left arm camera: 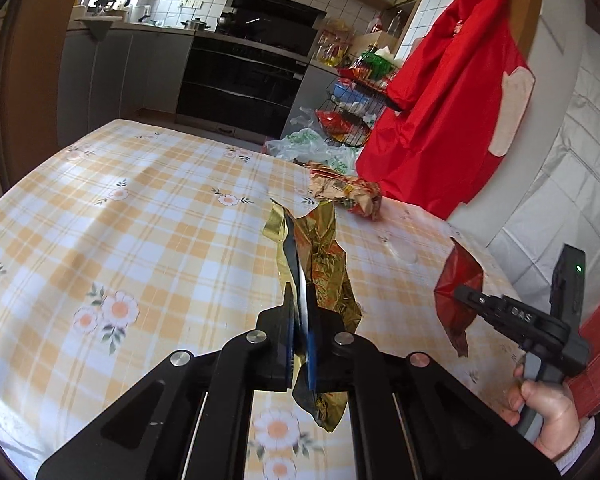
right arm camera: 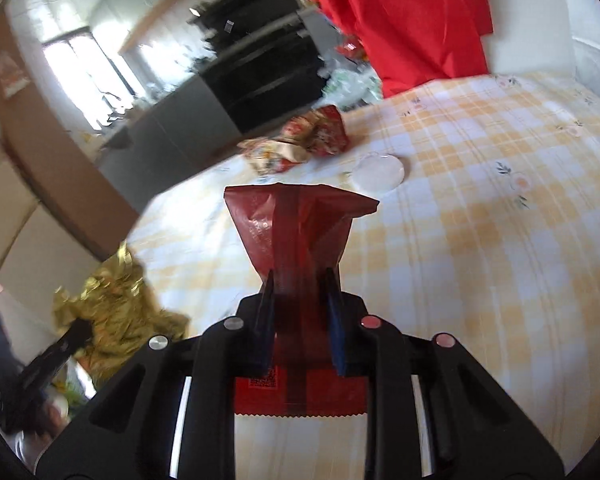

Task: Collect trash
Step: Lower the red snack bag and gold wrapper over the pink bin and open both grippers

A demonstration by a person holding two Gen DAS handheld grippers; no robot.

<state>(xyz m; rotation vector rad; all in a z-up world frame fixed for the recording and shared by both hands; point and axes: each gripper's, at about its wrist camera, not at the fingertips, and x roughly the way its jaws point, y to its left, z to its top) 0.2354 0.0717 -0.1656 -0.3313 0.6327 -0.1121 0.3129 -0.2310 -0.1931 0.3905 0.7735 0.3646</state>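
My left gripper [left arm camera: 300,296] is shut on a crumpled gold foil wrapper [left arm camera: 320,264] and holds it above the checked tablecloth [left arm camera: 140,220]. The gold wrapper also shows at the lower left of the right wrist view [right arm camera: 116,304]. My right gripper [right arm camera: 300,280] is shut on a red snack wrapper [right arm camera: 292,224], lifted over the table. In the left wrist view it [left arm camera: 460,294] is at the right with the red wrapper [left arm camera: 458,292]. A crumpled red-and-beige wrapper [left arm camera: 348,192] lies on the far part of the table [right arm camera: 300,140].
A clear round lid [right arm camera: 378,172] lies on the cloth near the crumpled wrapper. A red cloth [left arm camera: 452,100] hangs at the table's far right. A wire rack with bags [left arm camera: 352,96] and plastic bags [left arm camera: 312,144] stand beyond the table, before the oven [left arm camera: 240,80].
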